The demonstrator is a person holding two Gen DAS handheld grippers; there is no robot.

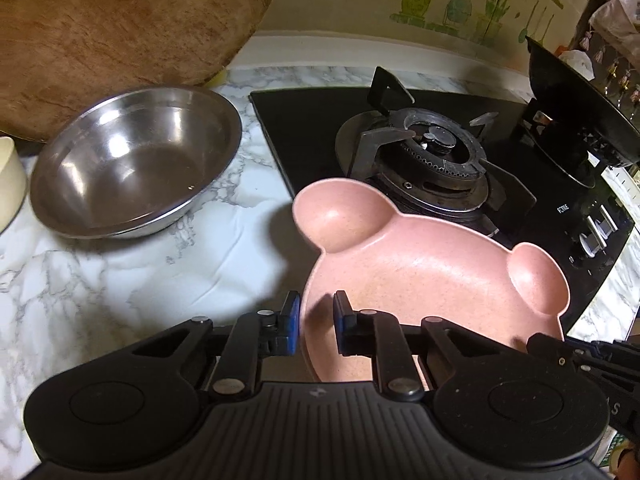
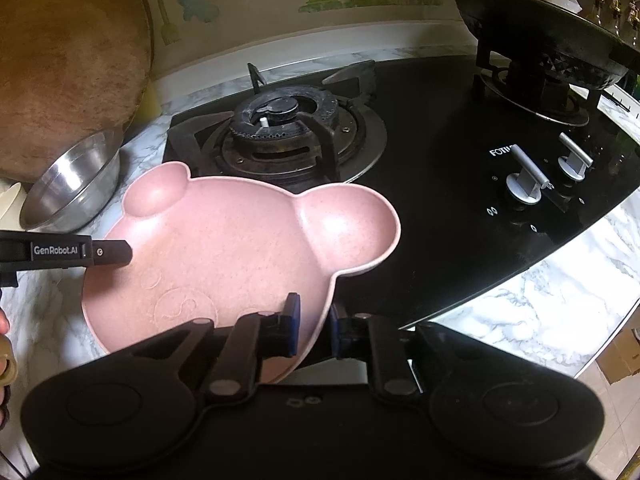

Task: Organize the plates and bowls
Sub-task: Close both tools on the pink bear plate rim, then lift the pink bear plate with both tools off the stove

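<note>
A pink bear-shaped plate (image 1: 420, 264) with two ear wells hangs partly over the black hob and the marble counter. My left gripper (image 1: 316, 314) is shut on the plate's left rim, one blue pad outside it and one inside. In the right wrist view the same plate (image 2: 240, 240) fills the middle, and my right gripper (image 2: 315, 318) is shut on its near right rim. A finger of the left gripper (image 2: 100, 252) reaches in from the left edge over the plate. An empty steel bowl (image 1: 132, 160) sits on the counter to the left, apart from the plate.
A large round wooden board (image 1: 100, 32) leans on the wall behind the steel bowl. The gas burner (image 1: 432, 148) lies just beyond the plate; a black wok (image 1: 580, 100) sits on the far right burner. Stove knobs (image 2: 524, 184) stand at the right, and a cream container (image 1: 8, 184) at the left edge.
</note>
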